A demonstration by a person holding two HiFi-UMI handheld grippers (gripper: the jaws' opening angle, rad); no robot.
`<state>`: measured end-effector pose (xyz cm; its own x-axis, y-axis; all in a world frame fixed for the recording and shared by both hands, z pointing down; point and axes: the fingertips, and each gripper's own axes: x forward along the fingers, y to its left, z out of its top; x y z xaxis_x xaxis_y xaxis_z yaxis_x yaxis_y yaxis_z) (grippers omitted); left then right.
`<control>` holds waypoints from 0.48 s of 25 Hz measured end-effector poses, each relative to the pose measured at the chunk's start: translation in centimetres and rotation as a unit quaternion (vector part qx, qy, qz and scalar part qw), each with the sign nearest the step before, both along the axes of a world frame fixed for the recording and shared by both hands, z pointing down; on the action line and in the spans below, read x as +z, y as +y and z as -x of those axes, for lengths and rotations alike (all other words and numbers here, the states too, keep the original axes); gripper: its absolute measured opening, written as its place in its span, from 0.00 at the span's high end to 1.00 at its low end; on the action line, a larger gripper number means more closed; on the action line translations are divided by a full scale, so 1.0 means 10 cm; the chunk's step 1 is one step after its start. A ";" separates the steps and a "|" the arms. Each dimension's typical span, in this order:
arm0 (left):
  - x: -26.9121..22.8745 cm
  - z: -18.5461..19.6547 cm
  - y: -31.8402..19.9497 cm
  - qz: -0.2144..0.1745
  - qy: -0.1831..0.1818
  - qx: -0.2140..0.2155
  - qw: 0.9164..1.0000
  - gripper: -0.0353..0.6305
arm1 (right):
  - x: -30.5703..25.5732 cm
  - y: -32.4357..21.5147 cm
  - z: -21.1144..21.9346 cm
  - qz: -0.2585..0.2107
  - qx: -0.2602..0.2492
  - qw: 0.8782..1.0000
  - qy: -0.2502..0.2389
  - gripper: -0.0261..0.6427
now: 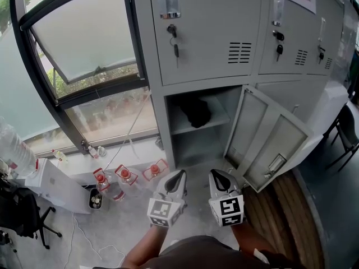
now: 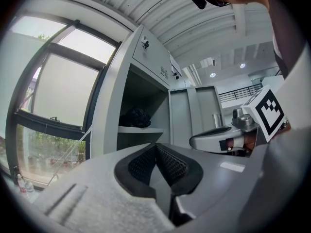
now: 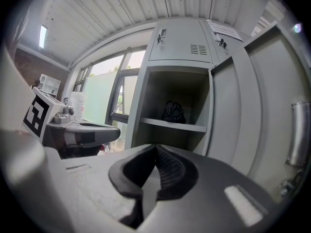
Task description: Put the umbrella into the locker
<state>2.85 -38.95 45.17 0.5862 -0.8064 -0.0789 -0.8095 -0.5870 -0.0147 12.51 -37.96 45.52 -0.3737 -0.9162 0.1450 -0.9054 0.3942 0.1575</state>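
Note:
A folded black umbrella lies on the shelf inside the open lower locker; it also shows as a dark bundle in the left gripper view and on the shelf in the right gripper view. The locker door hangs open to the right. My left gripper and right gripper sit side by side in front of the locker, both shut with nothing between their pads. Neither touches the umbrella.
Closed grey lockers with keys stand above and to the right. A tilted window fills the left. Red-capped bottles and a small bin sit on the floor left of me. A black chair stands at the far right.

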 end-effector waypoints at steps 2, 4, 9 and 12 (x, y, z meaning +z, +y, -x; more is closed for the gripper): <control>0.01 -0.01 0.00 0.000 0.000 0.001 1.000 0.94 | 0.01 -0.01 -0.02 -0.001 0.004 1.000 -0.001 0.96; 0.01 -0.02 0.00 0.001 0.000 0.000 1.000 0.94 | 0.02 -0.02 -0.05 -0.003 0.007 1.000 -0.005 0.96; 0.02 -0.01 -0.01 0.002 -0.001 0.000 1.000 0.94 | 0.03 -0.03 -0.08 -0.006 0.009 1.000 -0.018 0.96; 0.00 0.00 -0.02 0.003 -0.001 -0.001 1.000 0.94 | 0.02 -0.04 -0.07 -0.007 0.008 1.000 -0.023 0.96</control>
